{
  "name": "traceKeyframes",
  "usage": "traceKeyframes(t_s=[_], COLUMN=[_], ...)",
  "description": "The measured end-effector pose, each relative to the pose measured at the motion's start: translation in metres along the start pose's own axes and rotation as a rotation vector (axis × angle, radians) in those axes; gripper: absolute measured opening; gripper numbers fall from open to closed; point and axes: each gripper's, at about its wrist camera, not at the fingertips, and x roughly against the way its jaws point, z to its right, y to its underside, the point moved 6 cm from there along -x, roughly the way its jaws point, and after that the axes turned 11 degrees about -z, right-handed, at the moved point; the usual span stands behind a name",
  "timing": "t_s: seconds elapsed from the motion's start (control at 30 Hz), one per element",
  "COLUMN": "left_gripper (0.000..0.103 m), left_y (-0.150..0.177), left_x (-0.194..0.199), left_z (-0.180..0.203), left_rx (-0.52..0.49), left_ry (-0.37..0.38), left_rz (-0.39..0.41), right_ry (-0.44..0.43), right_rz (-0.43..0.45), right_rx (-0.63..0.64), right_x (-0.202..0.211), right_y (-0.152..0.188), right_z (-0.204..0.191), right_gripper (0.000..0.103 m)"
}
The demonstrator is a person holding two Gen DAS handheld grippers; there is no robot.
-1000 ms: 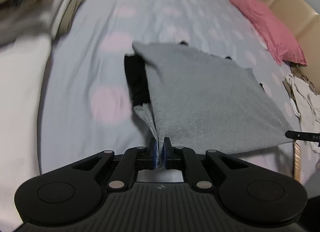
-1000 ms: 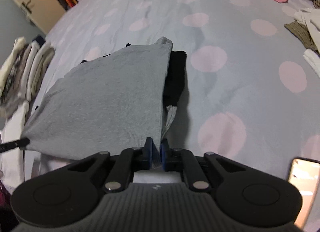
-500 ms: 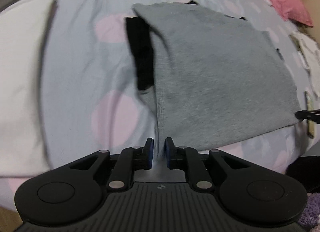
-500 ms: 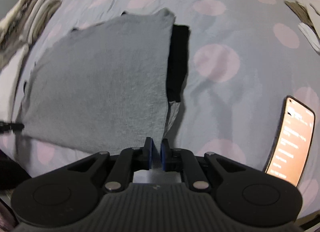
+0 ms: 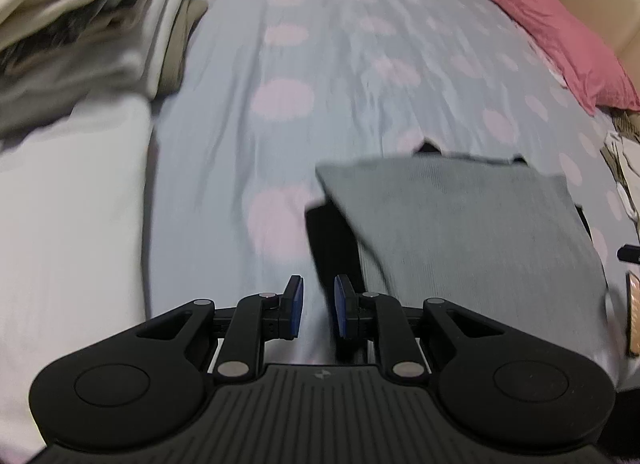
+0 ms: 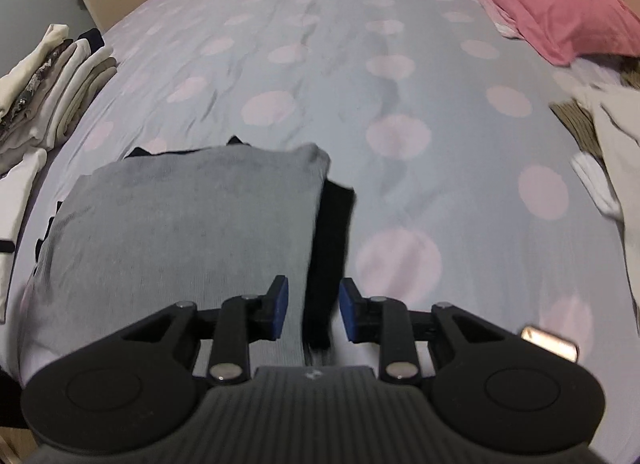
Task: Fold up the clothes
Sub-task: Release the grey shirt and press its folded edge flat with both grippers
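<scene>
A grey garment with black trim (image 5: 460, 232) lies folded flat on the dotted bed sheet (image 5: 340, 64). In the left wrist view my left gripper (image 5: 317, 306) stands open just left of the garment's black near-left edge (image 5: 328, 240), with nothing between its fingers. The right wrist view shows the same grey garment (image 6: 180, 224) at the lower left. My right gripper (image 6: 313, 310) is open over its right edge, and the black strip (image 6: 330, 264) runs between the fingers untouched.
A stack of folded clothes (image 5: 80, 32) sits at the left, seen also as folded clothes (image 6: 52, 80) in the right wrist view. A pink pillow (image 6: 552, 8) lies at the far right. Unfolded clothes (image 6: 604, 136) pile at the right edge. A phone (image 6: 552, 342) lies near my right gripper.
Both grippers have opened and let go of the grey garment's near corners. The garment has dropped flat on the bed. Both grippers have tilted up, showing more of the bed.
</scene>
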Motion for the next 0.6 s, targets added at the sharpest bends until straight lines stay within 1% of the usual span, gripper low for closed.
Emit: traceKeyframes(t_s=[0.17, 0.27, 0.47, 0.6], left_gripper=[0.014, 0.014, 0.014, 0.014], left_y=[-0.034, -0.048, -0.063, -0.067], left_x=[-0.024, -0.042, -0.072, -0.08], left_z=[0.003, 0.002, -0.008, -0.007], left_rx=[0.006, 0.015, 0.069, 0.07], left_ry=[0.027, 0.046, 0.088, 0.116], left_rz=[0.049, 0.05, 0.049, 0.094], right_ry=[0.009, 0.007, -0.042, -0.072], right_rz=[0.018, 0.038, 0.067, 0.057], right_rx=[0.037, 0.035, -0.013, -0.058], right_x=[-0.024, -0.039, -0.067, -0.087], right_y=[-0.031, -0.049, -0.083, -0.098], right_z=[-0.007, -0.005, 0.003, 0.008], right_gripper=[0.031, 0.031, 0.031, 0.031])
